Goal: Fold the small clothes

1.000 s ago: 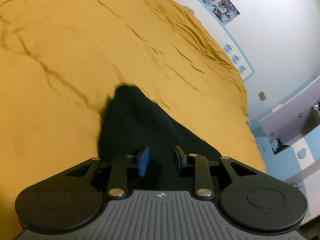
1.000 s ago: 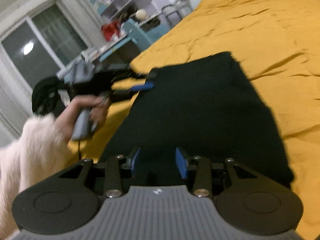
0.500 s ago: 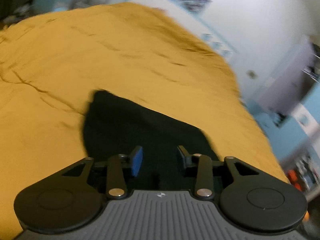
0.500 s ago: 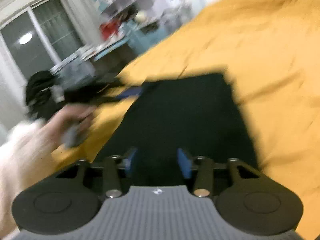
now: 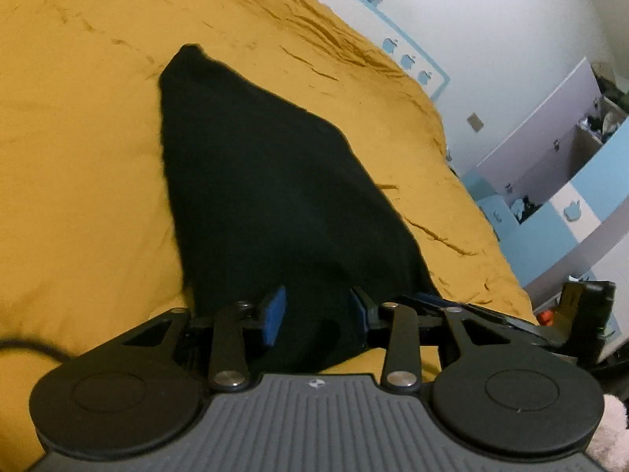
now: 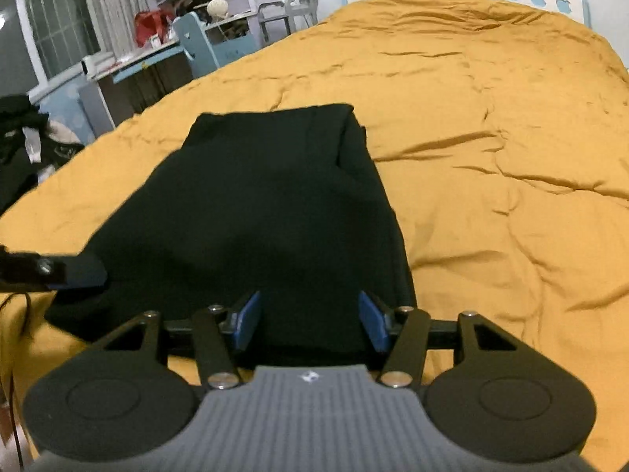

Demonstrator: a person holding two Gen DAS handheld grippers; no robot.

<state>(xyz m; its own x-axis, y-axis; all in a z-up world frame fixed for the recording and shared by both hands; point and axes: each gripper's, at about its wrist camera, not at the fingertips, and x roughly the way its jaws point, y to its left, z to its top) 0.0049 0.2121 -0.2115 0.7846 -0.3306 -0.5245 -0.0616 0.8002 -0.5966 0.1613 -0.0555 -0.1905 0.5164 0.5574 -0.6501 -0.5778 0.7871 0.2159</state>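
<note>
**Both grippers at the near hem of the black garment**

Everything here sits relative to the black garment (image 6: 259, 212), which lies flat on the yellow bedspread (image 6: 491, 157), long axis running straight away from both tools. On its left near corner, the left gripper (image 5: 316, 310) has its jaws apart, cloth lying between the blue pads, nothing pinched that I can see. Across to the right near corner: the right gripper (image 6: 310, 320) is spread wide too, straddling the hem. Both tools sit about equally close to that near edge. My read is that the coming fold goes forward, near hem carried towards the far end.
</note>
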